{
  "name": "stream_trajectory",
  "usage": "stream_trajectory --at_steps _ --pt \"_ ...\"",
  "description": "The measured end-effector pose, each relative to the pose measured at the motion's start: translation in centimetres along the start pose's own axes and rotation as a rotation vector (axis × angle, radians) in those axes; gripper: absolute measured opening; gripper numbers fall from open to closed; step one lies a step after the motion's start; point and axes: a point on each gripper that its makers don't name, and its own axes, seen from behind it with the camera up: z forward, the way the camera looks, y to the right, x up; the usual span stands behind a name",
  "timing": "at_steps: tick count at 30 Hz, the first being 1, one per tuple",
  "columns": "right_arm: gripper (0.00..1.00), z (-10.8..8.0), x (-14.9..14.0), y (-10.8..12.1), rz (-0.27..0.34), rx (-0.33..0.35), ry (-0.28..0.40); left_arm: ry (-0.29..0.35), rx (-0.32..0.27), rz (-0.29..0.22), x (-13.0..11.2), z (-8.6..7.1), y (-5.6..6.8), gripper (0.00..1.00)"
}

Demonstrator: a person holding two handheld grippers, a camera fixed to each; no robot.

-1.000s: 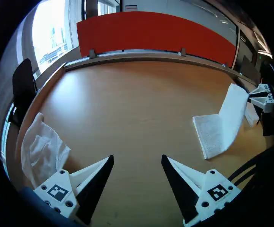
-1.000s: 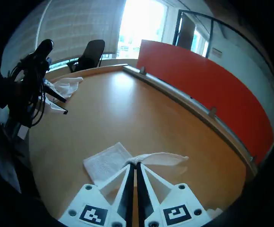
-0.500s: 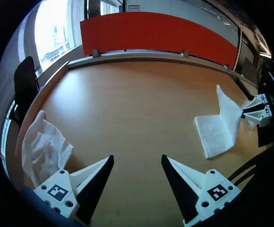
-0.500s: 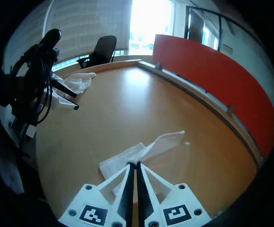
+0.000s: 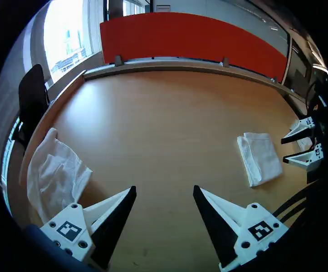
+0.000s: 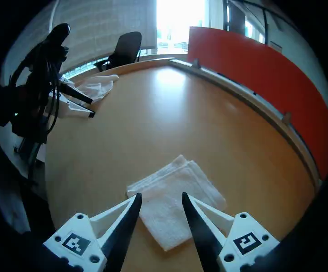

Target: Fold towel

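**Folded towel flat on surface, both grippers open and empty**

Folded towel (image 6: 186,181) flat on the wooden surface (image 5: 164,113): a compact white rectangle, several layers showing along one edge. Well apart from the red partition (image 5: 191,38) that runs along the far edge of the surface, with bare wood between the two.

Right gripper (image 6: 161,196) on the side of the towel away from the partition. Fingers spread apart, gripping nothing. In the right gripper view, fingertips over the towel's near edge; whether they touch the cloth cannot be told. In the left gripper view, fingertips just beside the towel's short end.

Left gripper (image 5: 164,188) farther still from the partition than the towel, over bare wood. Fingers wide apart, empty.

Second towel (image 5: 55,174), crumpled and unfolded, near the surface's side edge, far from the partition and just beside one finger of the left gripper.

Black chair (image 5: 30,99) off the surface, beyond that same side edge, toward the partition's window end.
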Motion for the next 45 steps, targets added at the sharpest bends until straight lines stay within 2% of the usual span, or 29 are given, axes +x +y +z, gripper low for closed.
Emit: stream_trajectory --at_steps 17,30,45 --pt "0.68 -0.3 -3.1 0.6 0.031 -0.022 -0.042 0.007 -0.003 0.002 0.4 0.0 0.1 0.93" --pt "0.68 -0.5 -6.8 0.9 0.065 -0.038 -0.099 0.006 -0.005 0.002 0.3 -0.1 0.2 0.93" --pt "0.68 -0.8 -11.1 1.1 0.073 -0.051 -0.178 0.007 -0.008 0.006 0.4 -0.1 0.4 0.93"
